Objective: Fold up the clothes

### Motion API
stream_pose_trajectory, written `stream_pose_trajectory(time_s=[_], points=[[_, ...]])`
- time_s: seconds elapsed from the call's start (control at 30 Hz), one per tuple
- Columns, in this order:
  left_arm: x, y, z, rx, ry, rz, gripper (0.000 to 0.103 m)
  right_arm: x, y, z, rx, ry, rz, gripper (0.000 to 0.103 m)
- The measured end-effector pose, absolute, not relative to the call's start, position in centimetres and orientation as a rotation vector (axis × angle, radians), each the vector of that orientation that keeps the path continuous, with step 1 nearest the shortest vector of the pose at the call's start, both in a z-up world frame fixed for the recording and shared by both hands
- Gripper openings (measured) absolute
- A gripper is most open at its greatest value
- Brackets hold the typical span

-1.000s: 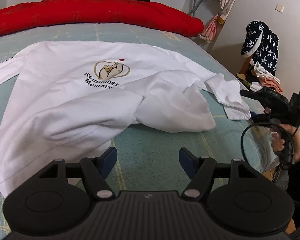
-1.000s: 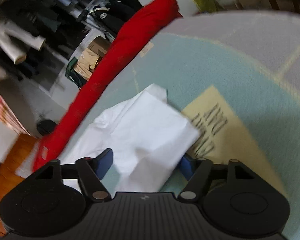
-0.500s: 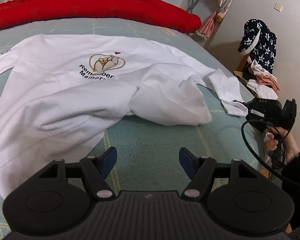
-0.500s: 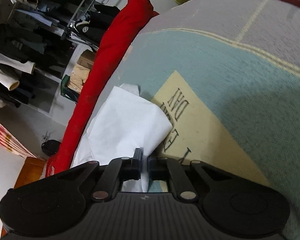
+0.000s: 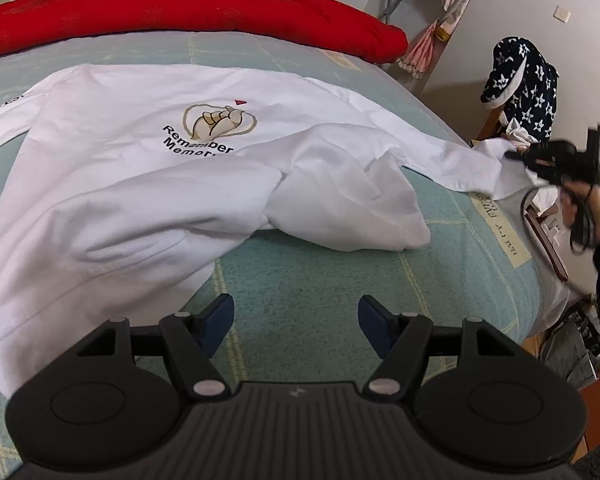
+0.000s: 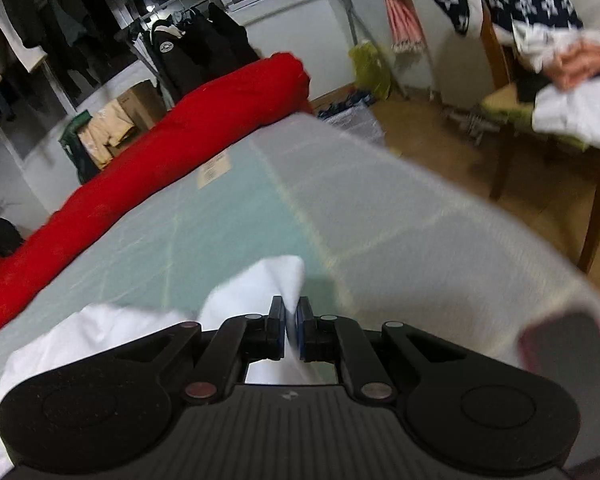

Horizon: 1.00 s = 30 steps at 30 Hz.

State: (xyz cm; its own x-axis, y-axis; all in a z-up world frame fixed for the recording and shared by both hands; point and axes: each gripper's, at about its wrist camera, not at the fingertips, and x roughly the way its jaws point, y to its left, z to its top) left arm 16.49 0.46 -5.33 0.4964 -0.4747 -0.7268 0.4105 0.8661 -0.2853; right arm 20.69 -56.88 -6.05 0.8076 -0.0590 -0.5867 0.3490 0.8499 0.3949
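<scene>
Cuff of the white sweatshirt sleeve now pinched between shut right gripper jaws, lifted off the bed, a second ago merely straddled. Sleeve fold underway. Left gripper wide open, empty, near the hem.

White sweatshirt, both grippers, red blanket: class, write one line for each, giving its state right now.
White sweatshirt: spread on the bed, print up, one side bunched, not folded.
Sleeve: lifted, pinched at its end.
Right gripper: shut on the sleeve.
Left gripper: open, empty, over bare bedsheet.
Red blanket: rolled along the bed's far edge.
</scene>
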Motion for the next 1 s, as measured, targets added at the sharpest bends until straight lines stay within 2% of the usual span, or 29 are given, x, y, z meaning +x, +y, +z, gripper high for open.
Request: stream_pose_trajectory(time_s=[0.2, 0.37, 0.57, 0.63, 0.77, 0.83, 1.0], points=[[16.8, 0.3, -5.4, -0.072, 0.915, -0.518, 0.069, 23.5, -60.6, -3.5, 0.429, 0.582, -0.316, 0.009], [17.2, 0.4, -5.5, -0.07, 0.92, -0.509, 0.069, 24.5, -62.8, -3.8, 0.411, 0.603, -0.397, 0.009], [17.5, 0.1, -5.6, -0.07, 0.922, -0.516, 0.069, 23.7, -62.5, -6.1, 0.425, 0.67, -0.382, 0.017], [17.4, 0.0, -5.6, -0.071, 0.92, -0.525, 0.069, 23.3, -62.1, -6.9, 0.472, 0.683, -0.35, 0.028], [17.0, -0.3, -5.3, -0.063, 0.91, -0.541, 0.069, 23.0, -59.1, -8.0, 0.448, 0.726, -0.274, 0.041], [16.9, -0.3, -5.1, -0.062, 0.902, -0.54, 0.069, 23.2, -56.9, -8.1, 0.424, 0.744, -0.218, 0.056], [16.3, 0.2, -4.6, -0.063, 0.884, -0.533, 0.069, 24.2, -50.2, -7.8, 0.284, 0.789, -0.077, 0.069]])
